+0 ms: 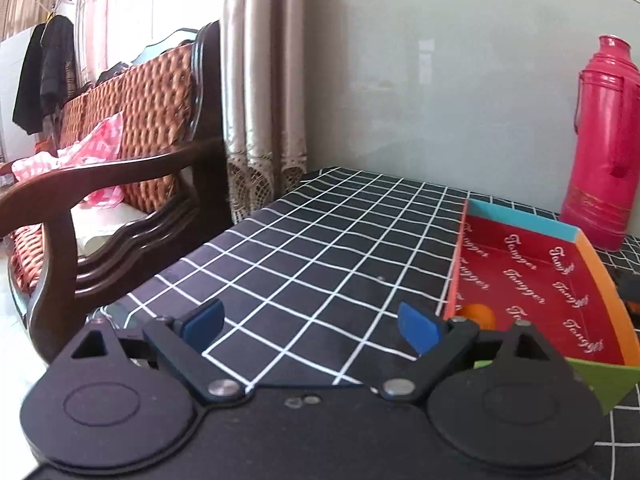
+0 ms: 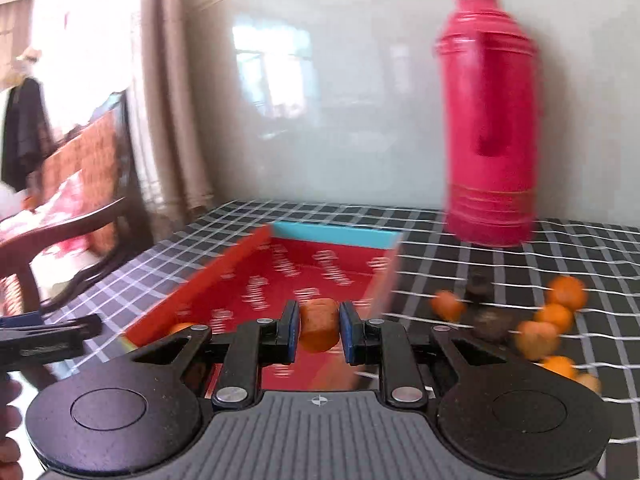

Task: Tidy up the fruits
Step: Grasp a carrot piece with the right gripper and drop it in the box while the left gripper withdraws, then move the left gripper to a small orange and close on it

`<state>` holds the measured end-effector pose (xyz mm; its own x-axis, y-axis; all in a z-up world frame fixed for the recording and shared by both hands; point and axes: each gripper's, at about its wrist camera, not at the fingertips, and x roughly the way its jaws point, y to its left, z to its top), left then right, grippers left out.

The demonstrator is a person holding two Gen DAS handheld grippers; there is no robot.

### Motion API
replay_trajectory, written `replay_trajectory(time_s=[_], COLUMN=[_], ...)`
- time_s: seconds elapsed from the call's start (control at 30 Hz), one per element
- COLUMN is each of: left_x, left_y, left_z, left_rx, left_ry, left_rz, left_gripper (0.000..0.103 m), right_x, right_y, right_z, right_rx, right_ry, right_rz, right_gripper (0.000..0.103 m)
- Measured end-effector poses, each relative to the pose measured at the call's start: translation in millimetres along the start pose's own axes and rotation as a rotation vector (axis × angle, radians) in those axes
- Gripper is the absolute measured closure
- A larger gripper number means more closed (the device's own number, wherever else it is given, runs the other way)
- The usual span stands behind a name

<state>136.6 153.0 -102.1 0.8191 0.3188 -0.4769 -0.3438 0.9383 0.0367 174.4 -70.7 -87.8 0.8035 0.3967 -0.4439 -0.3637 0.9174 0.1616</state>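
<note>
Left wrist view: the left gripper [image 1: 310,326] hangs over the black checked tablecloth [image 1: 320,240], blue pads spread wide with nothing between them. Just to its right sits the red tray [image 1: 532,268], one orange fruit [image 1: 478,316] in its near corner, and a pink thermos [image 1: 604,144] behind it.

Right wrist view — blurred — the right gripper [image 2: 319,330] is clamped on a small orange fruit [image 2: 319,324], held above the tray's near end. More orange fruits [image 2: 556,320] lie scattered on the cloth right of the tray.
</note>
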Motion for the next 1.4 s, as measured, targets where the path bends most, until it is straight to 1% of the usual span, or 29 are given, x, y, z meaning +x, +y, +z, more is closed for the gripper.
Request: replay_trajectory(time_s=[0.13,0.2,0.3,0.47,0.63,0.67,0.7,0.73,0.77,0.8,0.87,0.97,1.0,1.07,1.13,1.2,1.23,1.27,1.3,1.37,1.4], left_x=[0.3,0.8,1.1,-0.2,-3.8,-5.2,-6.3,-8.0,-8.8,-9.9,-11.4,-15.6,-18.4,-24.8,-31.5,-36.9,-39.3,-41.8,-43.6,-49.1,-51.5], left_y=[7.1,10.2,13.6,12.1,1.0,-3.4,-6.7,-11.5,-15.8,-20.9,-31.8,-50.2,-56.7,-70.8,-86.1,-102.1,-109.3,-116.0,-121.9,-133.7,-139.8], left_z=[-0.7,-0.7,-0.2,0.6,1.8,2.0,1.9,1.8,1.6,1.3,0.2,-1.4,-1.7,-2.3,-3.6,-4.6,-5.3,-5.9,-5.9,-7.1,-7.7], left_rx=[-0.007,-0.01,-0.018,-0.021,0.005,0.014,0.02,0.028,0.036,0.044,0.055,0.082,0.089,0.109,0.135,0.162,0.173,0.182,0.191,0.203,0.21], left_ry=[0.008,0.01,0.014,0.017,-0.002,-0.008,-0.013,-0.019,-0.023,-0.026,-0.028,-0.036,-0.042,-0.061,-0.082,-0.096,-0.099,-0.103,-0.107,-0.113,-0.117], left_rz=[0.012,0.016,0.02,0.014,0.004,-0.004,-0.012,-0.02,-0.026,-0.036,-0.054,-0.085,-0.102,-0.135,-0.166,-0.203,-0.223,-0.245,-0.263,-0.299,-0.318], left_gripper=[0.015,0.015,0.015,0.015,0.015,0.015,0.015,0.015,0.015,0.015,0.015,0.015,0.015,0.015,0.015,0.015,0.015,0.015,0.015,0.015,0.015], right_x=[14.9,22.2,26.1,18.1,-10.2,-15.8,-20.9,-26.3,-32.2,-38.8,-47.4,-59.3,-63.8,-72.4,-81.5,-87.6,-89.3,-89.7,-91.3,-94.1,-94.5], right_y=[21.2,24.9,28.5,26.0,7.6,-0.1,-7.4,-15.2,-24.1,-32.1,-49.6,-77.9,-87.5,-104.4,-116.6,-125.0,-129.4,-133.6,-141.6,-160.2,-166.1], right_z=[-4.9,-8.1,-12.4,-10.5,-3.6,-2.7,-2.5,-3.5,-4.8,-6.2,-8.2,-9.8,-10.2,-12.0,-14.8,-18.9,-21.3,-23.0,-25.5,-30.0,-32.2], right_rx=[-0.039,-0.046,-0.056,-0.051,-0.016,-0.009,-0.002,0.007,0.015,0.015,0.018,0.066,0.087,0.126,0.142,0.128,0.119,0.125,0.149,0.219,0.24], right_ry=[0.044,0.071,0.089,0.071,0.0,-0.009,-0.017,-0.03,-0.053,-0.078,-0.096,-0.11,-0.117,-0.132,-0.16,-0.177,-0.178,-0.172,-0.159,-0.115,-0.095], right_rz=[0.034,0.045,0.044,0.03,-0.029,-0.056,-0.086,-0.123,-0.169,-0.206,-0.279,-0.368,-0.4,-0.479,-0.614,-0.784,-0.855,-0.886,-0.891,-0.835,-0.823], right_gripper=[0.081,0.081,0.081,0.081,0.08,0.078,0.06,0.025,0.014,0.008,0.008,0.007,0.0,0.0,0.0,0.0,0.0,0.0,0.0,0.0,0.0])
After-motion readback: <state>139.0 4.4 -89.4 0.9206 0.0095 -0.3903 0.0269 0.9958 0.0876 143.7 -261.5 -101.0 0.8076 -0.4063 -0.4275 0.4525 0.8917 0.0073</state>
